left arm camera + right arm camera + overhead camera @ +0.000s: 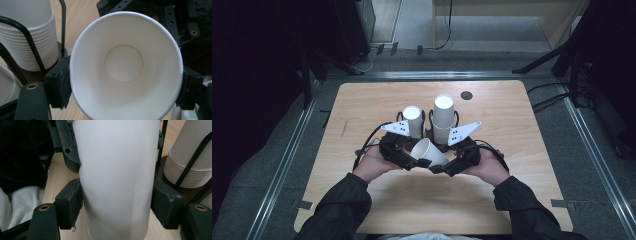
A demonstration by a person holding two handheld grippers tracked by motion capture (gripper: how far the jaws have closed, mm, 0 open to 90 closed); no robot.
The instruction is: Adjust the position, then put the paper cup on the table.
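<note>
Paper cup [428,151]: white, lying tilted above the table [362,200] near the person's edge, mouth turned up and left, held between both grippers. Left gripper [421,163]: its pads press the cup's rim from both sides; in the left gripper view the open mouth and round base of the cup [124,63] face the camera. Right gripper [437,168]: its jaws are clamped on the cup's wall; in the right gripper view the cup [116,177] stands between the pads, which touch it on either side. Behind the hands, a black wire rack [428,122] on the table holds two stacks of upturned white cups: a short stack [412,120] on the left, a taller stack [443,117] on the right. Both stand just beyond the held cup.
</note>
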